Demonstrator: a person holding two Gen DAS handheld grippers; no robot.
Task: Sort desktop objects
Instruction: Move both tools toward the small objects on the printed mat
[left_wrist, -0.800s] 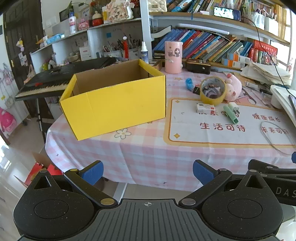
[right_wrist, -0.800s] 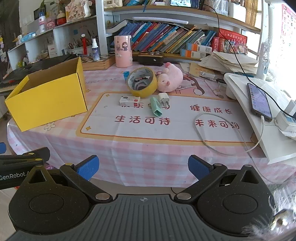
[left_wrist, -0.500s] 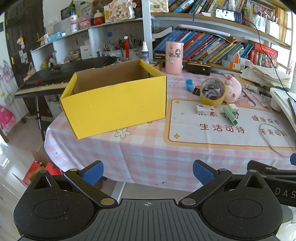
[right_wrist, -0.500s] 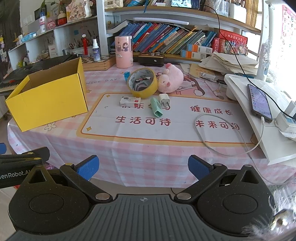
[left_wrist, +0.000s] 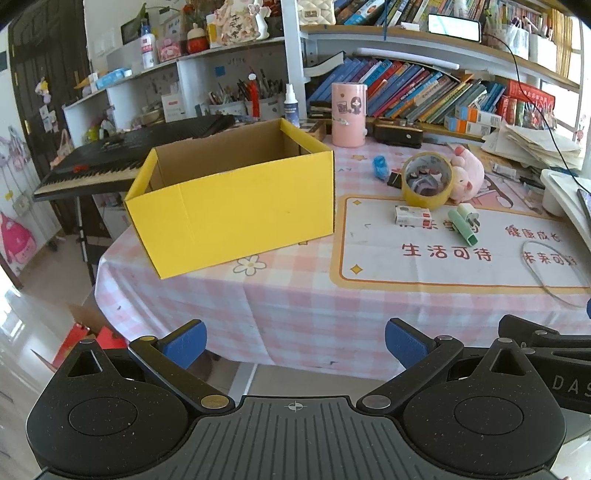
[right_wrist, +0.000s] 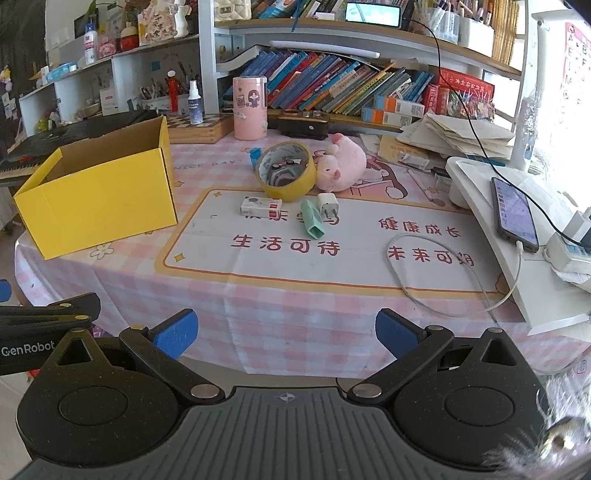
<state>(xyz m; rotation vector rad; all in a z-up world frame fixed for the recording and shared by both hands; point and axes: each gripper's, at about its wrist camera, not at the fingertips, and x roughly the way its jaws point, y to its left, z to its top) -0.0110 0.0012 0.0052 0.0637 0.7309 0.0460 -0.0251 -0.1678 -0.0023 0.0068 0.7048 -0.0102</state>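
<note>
An open-topped yellow cardboard box (left_wrist: 236, 210) (right_wrist: 99, 199) stands on the left of the pink checked table. Right of it, on a white mat, lie a yellow tape roll (right_wrist: 286, 170), a pink plush pig (right_wrist: 343, 162), a small white-and-red box (right_wrist: 260, 206), a green tube (right_wrist: 312, 218), a white plug (right_wrist: 328, 205) and a blue clip (right_wrist: 255, 155). My left gripper (left_wrist: 295, 341) and right gripper (right_wrist: 286, 334) both hang open and hold nothing, short of the table's near edge.
A white cable loop (right_wrist: 436, 273) lies on the mat's right side. A white stand (right_wrist: 517, 229) with a phone is at the far right. A pink cup (right_wrist: 250, 108) and bookshelves are at the back, a keyboard (left_wrist: 122, 155) left of the table.
Both views have shifted slightly: the box and table items sit a little nearer and higher in the frames. Both grippers stay open.
</note>
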